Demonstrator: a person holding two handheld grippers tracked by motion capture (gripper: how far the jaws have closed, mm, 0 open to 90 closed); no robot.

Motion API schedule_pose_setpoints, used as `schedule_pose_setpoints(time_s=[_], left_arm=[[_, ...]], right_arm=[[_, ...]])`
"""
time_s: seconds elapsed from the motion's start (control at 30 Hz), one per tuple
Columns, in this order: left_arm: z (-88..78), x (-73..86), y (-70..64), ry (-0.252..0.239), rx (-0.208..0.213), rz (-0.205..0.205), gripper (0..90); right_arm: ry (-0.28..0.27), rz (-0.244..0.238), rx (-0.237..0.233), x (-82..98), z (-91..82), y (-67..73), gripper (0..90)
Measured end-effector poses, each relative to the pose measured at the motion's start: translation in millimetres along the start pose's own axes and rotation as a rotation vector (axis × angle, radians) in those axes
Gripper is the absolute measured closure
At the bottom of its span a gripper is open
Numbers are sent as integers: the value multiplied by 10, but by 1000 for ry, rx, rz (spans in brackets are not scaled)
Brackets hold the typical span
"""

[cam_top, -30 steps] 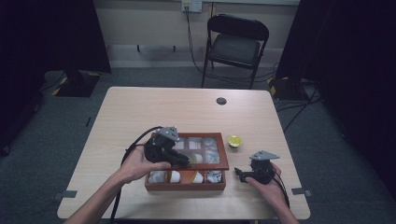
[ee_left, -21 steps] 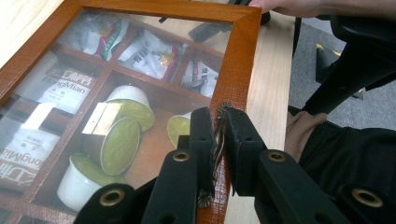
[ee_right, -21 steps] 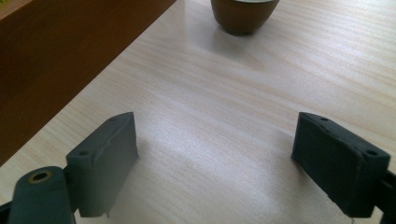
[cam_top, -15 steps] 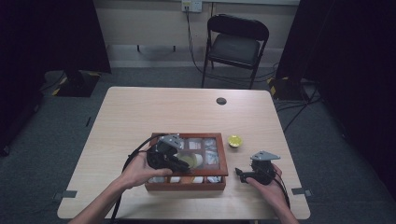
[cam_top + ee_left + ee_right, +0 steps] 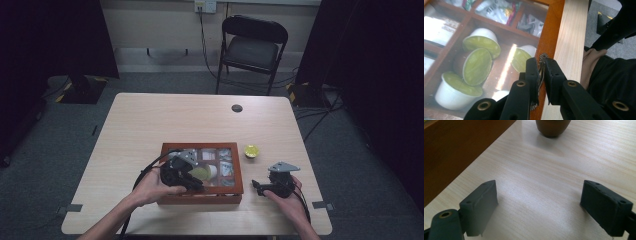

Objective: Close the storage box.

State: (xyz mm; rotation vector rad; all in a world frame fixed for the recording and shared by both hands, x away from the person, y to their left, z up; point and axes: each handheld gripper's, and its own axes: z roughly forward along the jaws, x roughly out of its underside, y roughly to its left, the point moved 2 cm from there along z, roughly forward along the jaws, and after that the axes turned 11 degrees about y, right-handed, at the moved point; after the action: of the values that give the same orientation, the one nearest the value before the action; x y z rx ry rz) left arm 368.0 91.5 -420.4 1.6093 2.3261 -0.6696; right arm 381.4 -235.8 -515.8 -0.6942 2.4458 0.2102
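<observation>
Two grippers share the work at the near edge of the table (image 5: 150, 125), and only one of them is busy. The left gripper (image 5: 541, 67) has its jaws pressed together on a small ornate metal clasp (image 5: 542, 58) fixed to the front edge of the glass lid (image 5: 474, 37) of a wooden box (image 5: 200, 196); pinching that thin tab is a sensible way to get purchase on a lid that offers no other handle, so the work in hand seems to be moving the lid by its clasp, though whether it is being raised or lowered cannot be told. Through the glass, several green-topped pods (image 5: 477, 66) lie tumbled in one compartment, with wrapped sachets (image 5: 496, 10) in the compartments beyond. In the high view the box sits near the table's front, with the left gripper (image 5: 180, 172) over its left half. The right gripper (image 5: 272, 186) rests on the bare tabletop just right of the box, its jaws standing wide apart with nothing between them, probably parked clear of the lid's swing. A loose yellow-topped pod (image 5: 251, 151) stands on the table beside the box's far right corner, likely the item the lid is being handled for.
</observation>
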Motion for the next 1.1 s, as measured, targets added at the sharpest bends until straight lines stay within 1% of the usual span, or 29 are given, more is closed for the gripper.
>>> schedule_pose_setpoints(time_s=[0.03, 0.07, 0.13, 0.17, 0.2, 0.23, 0.27, 0.3, 0.33, 0.37, 0.4, 0.47, 0.57, 0.6, 0.63, 0.7, 0.73, 0.77, 0.83, 0.87, 0.9, 0.93, 0.97, 1.0, 1.03, 1.1], left_arm=[[23, 4, 1, -3, 7, -2, 820], [43, 10, 4, 15, 1, 12, 820], [68, 14, 4, 15, 4, -1, 820], [80, 18, 8, 21, 8, 2, 820], [88, 20, 9, 27, 3, 2, 820], [98, 23, 10, 24, 8, 1, 821], [107, 25, 7, 27, 3, -3, 821], [115, 30, 15, 29, 10, 2, 820], [121, 35, 15, 31, 5, 1, 820], [128, 40, 15, 25, 10, -5, 820], [127, 45, 13, 26, 4, -8, 820], [136, 55, 17, 25, 11, 2, 820], [137, 58, 8, 23, 2, -3, 819], [137, 60, 13, 20, 10, 0, 818], [134, 62, 15, 24, 1, -2, 817], [136, 67, 20, 17, 9, -18, 814], [136, 71, 30, 13, 21, -16, 809], [137, 74, 32, 18, 12, -23, 784], [137, 79, 33, -1, 21, -33, 732], [135, 78, 38, -14, 33, -39, 688], [126, 75, 38, -18, 23, -45, 653], [118, 73, 41, -30, 40, -45, 634], [108, 71, 44, -38, 44, -46, 598], [99, 69, 41, -43, 32, -56, 558], [92, 69, 48, -48, 34, -60, 519], [75, 72, 62, -54, 12, -70, 444]], right_arm=[[1, 0, 0, 0, -1, 0, 131], [0, 0, 0, 0, 0, 0, 132], [0, 0, 0, 0, 0, 0, 132], [1, -1, 1, 0, 0, 0, 131], [1, 0, 1, 0, 0, 0, 132], [1, 0, 1, 0, 0, 0, 131], [1, -1, 1, 0, -1, 0, 131], [1, -1, 1, 0, 0, 0, 131], [1, -1, 1, 0, 0, 0, 132], [1, -1, 1, 1, 0, 0, 132], [1, -1, 1, 1, -1, 0, 131], [1, 0, 1, 1, 0, 1, 132], [1, 0, 1, 1, -1, 1, 132], [1, -1, 1, 1, -1, 0, 132], [1, -1, 1, 1, -1, 0, 131], [1, -1, 1, 0, 0, 0, 131], [1, -1, 1, 0, 0, 0, 131], [1, -1, 1, 0, 0, 0, 131], [1, -1, 1, -1, 0, 0, 131], [1, -1, 0, -1, 1, -1, 131], [1, -2, 0, -1, 1, -1, 131], [1, -2, 0, -1, 1, -1, 131], [1, -2, 0, -1, 1, -1, 130], [1, -2, 0, -1, 1, -1, 130], [1, -2, 0, -1, 1, -1, 130], [1, -2, 0, -1, 1, -1, 130]])
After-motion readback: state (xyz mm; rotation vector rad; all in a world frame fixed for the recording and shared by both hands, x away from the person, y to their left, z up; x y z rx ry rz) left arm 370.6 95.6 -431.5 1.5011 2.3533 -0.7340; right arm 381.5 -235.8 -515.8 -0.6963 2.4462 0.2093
